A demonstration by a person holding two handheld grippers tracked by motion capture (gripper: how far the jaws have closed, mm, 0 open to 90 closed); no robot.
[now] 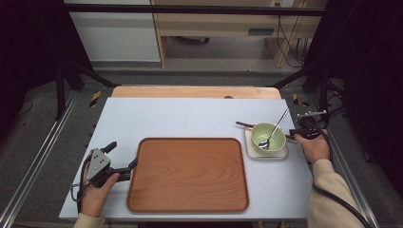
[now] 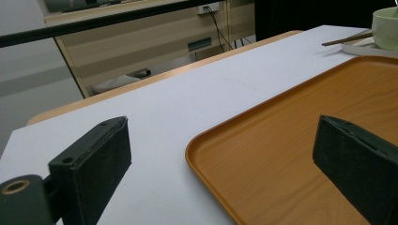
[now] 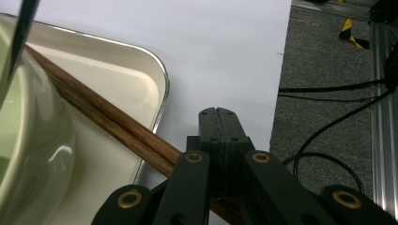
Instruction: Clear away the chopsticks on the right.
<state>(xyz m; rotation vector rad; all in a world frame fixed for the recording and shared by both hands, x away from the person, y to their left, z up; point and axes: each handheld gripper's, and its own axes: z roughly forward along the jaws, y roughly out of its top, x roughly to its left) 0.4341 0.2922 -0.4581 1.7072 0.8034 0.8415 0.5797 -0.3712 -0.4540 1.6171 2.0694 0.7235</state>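
Note:
A brown wooden tray (image 1: 190, 139) lies in the middle of the pale table. My left gripper (image 1: 121, 157) stands open at its left rim; in the left gripper view the jaws (image 2: 220, 140) straddle the tray's near corner (image 2: 202, 145) without touching it. At the right, a green bowl (image 1: 266, 133) with a metal spoon (image 1: 276, 124) sits on a small cream tray (image 1: 278, 154), and dark wooden chopsticks (image 1: 244, 125) lie across that tray behind the bowl. My right gripper (image 1: 293, 133) is shut at the chopsticks' right end. Its pads (image 3: 218, 112) meet flush, and the chopsticks (image 3: 103, 117) run under its linkage.
The table's right edge (image 3: 277, 93) is close beside my right gripper, with grey floor and black cables beyond it. A black frame stands along both sides of the table. The cream tray's rim (image 3: 162, 79) lies just left of the shut jaws.

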